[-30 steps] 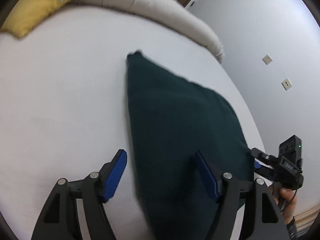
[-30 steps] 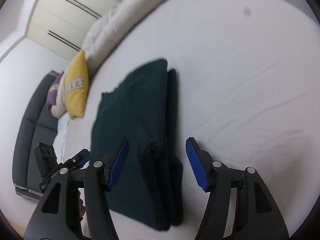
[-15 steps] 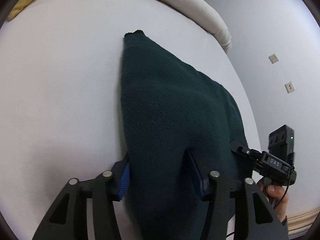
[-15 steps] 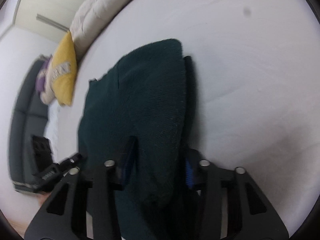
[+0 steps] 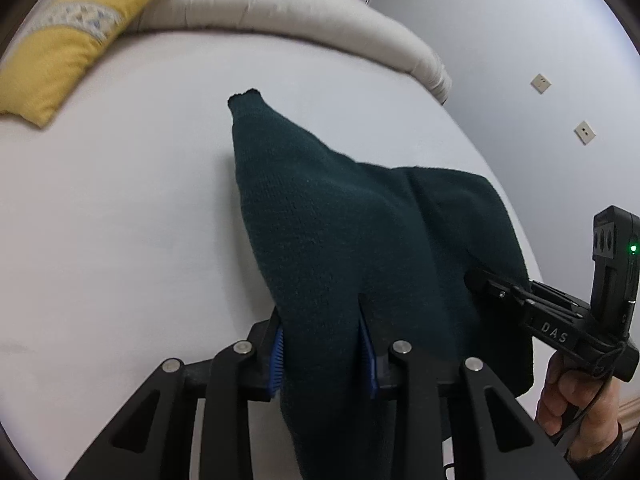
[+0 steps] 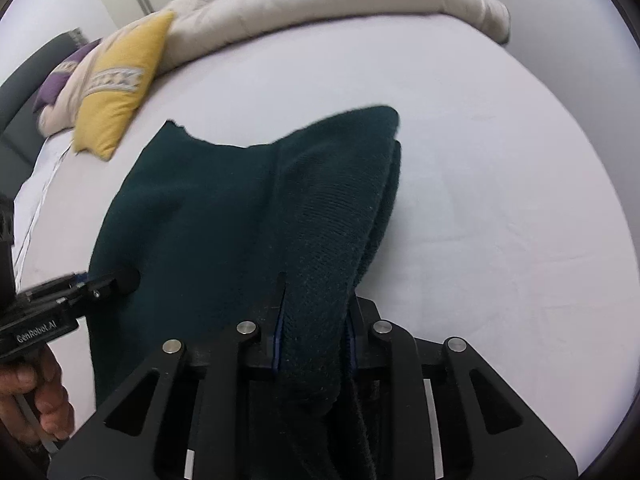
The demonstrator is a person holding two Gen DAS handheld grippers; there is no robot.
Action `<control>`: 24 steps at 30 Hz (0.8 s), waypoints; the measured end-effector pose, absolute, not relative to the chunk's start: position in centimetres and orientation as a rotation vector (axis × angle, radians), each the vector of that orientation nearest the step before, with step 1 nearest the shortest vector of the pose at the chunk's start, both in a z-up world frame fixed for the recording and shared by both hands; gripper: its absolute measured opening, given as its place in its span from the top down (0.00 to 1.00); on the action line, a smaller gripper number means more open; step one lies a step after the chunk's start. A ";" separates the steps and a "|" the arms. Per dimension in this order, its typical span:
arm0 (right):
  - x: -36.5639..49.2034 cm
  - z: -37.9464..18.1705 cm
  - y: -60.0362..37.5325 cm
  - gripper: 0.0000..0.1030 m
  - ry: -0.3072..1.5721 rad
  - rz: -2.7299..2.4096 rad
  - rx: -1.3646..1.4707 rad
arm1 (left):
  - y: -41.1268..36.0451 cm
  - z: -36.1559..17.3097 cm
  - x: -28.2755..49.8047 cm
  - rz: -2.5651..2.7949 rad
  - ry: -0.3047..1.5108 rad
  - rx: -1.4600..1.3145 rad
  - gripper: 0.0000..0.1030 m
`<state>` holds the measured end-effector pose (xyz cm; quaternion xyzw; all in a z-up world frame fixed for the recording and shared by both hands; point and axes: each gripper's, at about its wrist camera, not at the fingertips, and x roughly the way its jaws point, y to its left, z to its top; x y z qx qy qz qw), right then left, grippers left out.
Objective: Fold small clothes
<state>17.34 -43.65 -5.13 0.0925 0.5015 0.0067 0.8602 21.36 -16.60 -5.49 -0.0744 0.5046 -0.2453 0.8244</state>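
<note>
Item: dark green knit (image 5: 340,240), partly folded, on the white bed (image 5: 120,220); far end on the sheet, near edge lifted.
Left gripper (image 5: 324,352): fingers pinching the near left edge.
Right gripper (image 6: 312,340): fingers pinching the thicker, doubled right edge.
Purpose, judged: both near corners held level so the edge can carry over as one fold.
Also: yellow pillow (image 5: 60,48), duvet (image 6: 320,4).

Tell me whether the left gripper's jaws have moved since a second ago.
Yes. The left gripper was open astride the green garment's near edge on the white bed; its jaws have since shut on that edge and lifted it.
</note>
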 end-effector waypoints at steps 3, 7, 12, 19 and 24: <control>16.1 -2.6 -40.5 0.81 1.019 0.053 0.189 | -13.9 -2.6 19.6 -0.514 1.020 -0.142 0.68; 14.6 0.7 -36.6 0.81 0.989 0.105 0.192 | -9.8 0.5 17.2 -0.500 0.984 -0.123 0.68; 12.3 4.6 -29.4 0.81 0.966 0.185 0.175 | -4.3 3.1 14.2 -0.476 0.958 -0.112 0.67; 9.7 6.0 -21.2 0.81 0.970 0.264 0.170 | 0.7 3.3 10.6 -0.420 0.962 -0.119 0.67; 6.7 3.9 -17.6 0.81 1.005 0.302 0.194 | 3.0 0.4 9.2 -0.393 1.010 -0.136 0.67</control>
